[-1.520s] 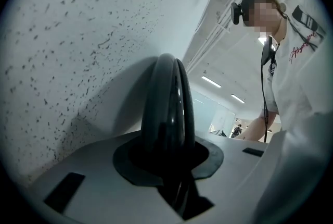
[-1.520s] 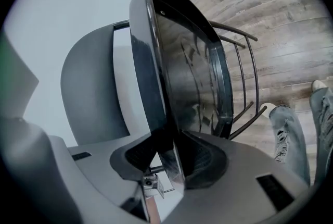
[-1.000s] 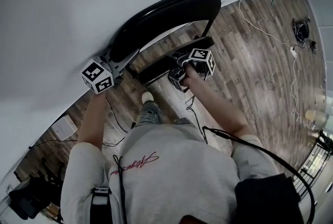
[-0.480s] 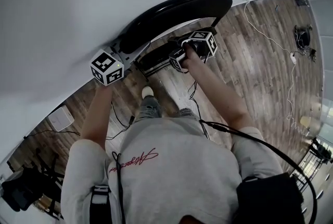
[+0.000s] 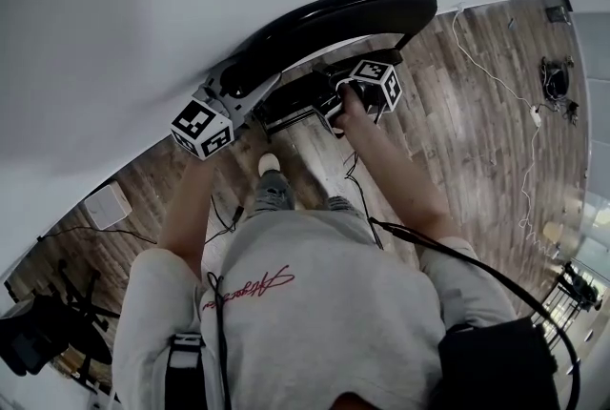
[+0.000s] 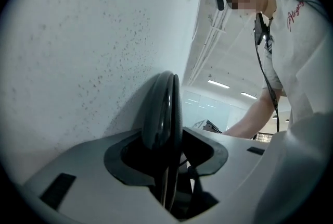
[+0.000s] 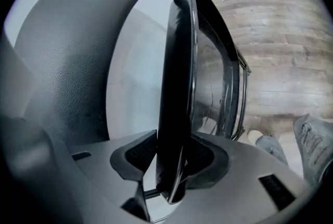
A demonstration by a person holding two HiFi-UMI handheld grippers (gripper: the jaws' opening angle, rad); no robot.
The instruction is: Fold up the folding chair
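Note:
A black folding chair stands against the white wall, its curved backrest [image 5: 324,17] above its seat [image 5: 291,101]. My left gripper [image 5: 233,86] is at the backrest's left end. In the left gripper view the backrest edge [image 6: 161,108] sits between the jaws of the left gripper [image 6: 166,150], which are opening, with dark gaps at both pads. My right gripper [image 5: 334,98] is shut on the seat's edge. In the right gripper view the seat [image 7: 177,87] stands nearly upright between the pads of the right gripper [image 7: 174,158], next to the backrest [image 7: 67,61].
The white wall [image 5: 143,8] is right behind the chair. On the wooden floor lie white cables [image 5: 496,65], a white box [image 5: 105,205] and dark equipment [image 5: 29,341]. The person's shoe [image 5: 270,165] is just in front of the chair's legs.
My right gripper has moved toward the wall with the seat edge in it, and the seat stands closer to the backrest. The left gripper has stayed at the backrest's end.

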